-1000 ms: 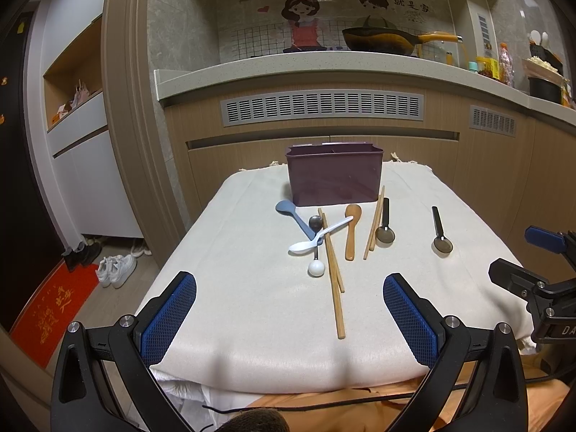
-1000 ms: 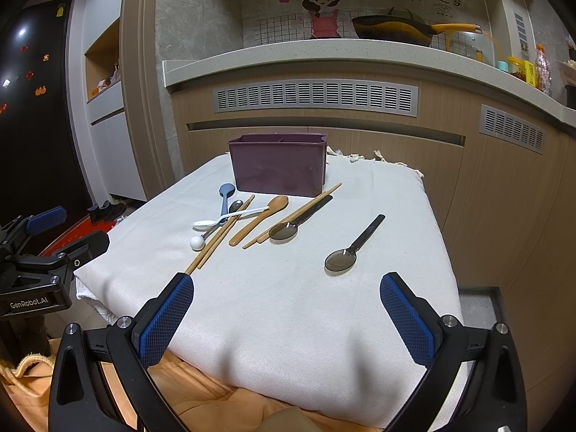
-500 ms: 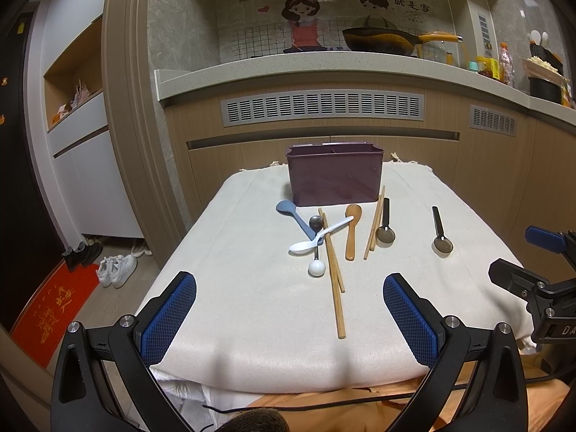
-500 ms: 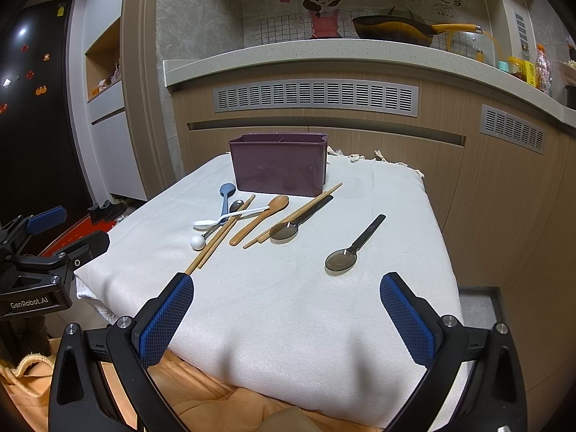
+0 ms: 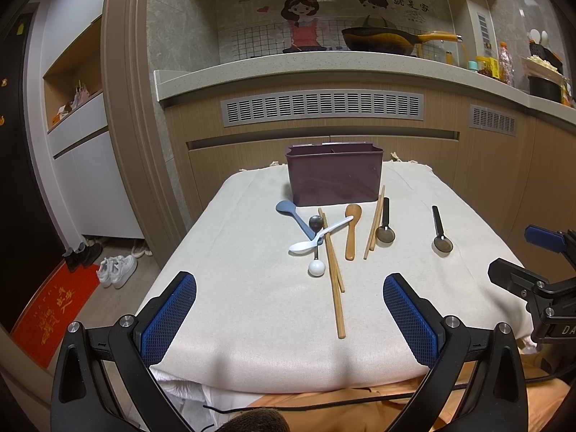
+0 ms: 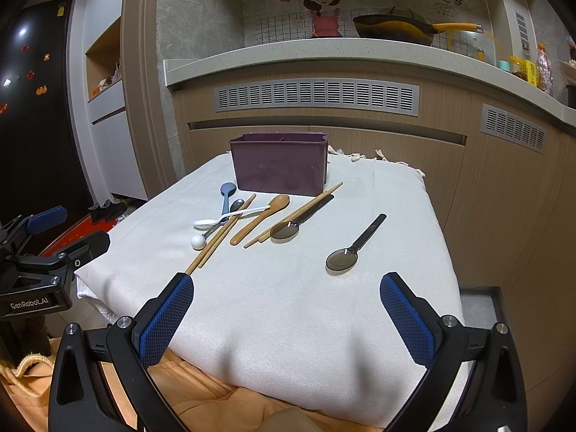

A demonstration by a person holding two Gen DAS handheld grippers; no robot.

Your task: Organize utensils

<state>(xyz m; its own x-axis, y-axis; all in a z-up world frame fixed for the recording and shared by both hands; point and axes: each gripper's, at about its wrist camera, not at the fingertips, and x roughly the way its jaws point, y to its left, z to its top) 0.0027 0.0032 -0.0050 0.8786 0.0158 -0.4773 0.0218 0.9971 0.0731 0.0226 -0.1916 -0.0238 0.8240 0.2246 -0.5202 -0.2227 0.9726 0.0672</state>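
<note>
A purple divided utensil box (image 5: 334,176) (image 6: 280,167) stands at the far end of a cloth-covered table (image 5: 252,302) (image 6: 288,306). In front of it lie a blue spoon (image 5: 293,216), a white spoon (image 5: 320,239), a metal spoon with a white ball end (image 5: 316,252), a chopstick pair (image 5: 333,270), a wooden spoon (image 5: 351,230), a second chopstick pair (image 5: 374,221) and two dark spoons (image 5: 385,223) (image 5: 440,230) (image 6: 354,246). My left gripper (image 5: 289,309) and right gripper (image 6: 286,309) are both open and empty, at the near table edge.
A kitchen counter (image 5: 324,68) with a pan (image 5: 378,39) runs behind the table. Shoes (image 5: 117,270) and a red mat (image 5: 50,313) lie on the floor at left. The right gripper's body shows at the left view's right edge (image 5: 540,288).
</note>
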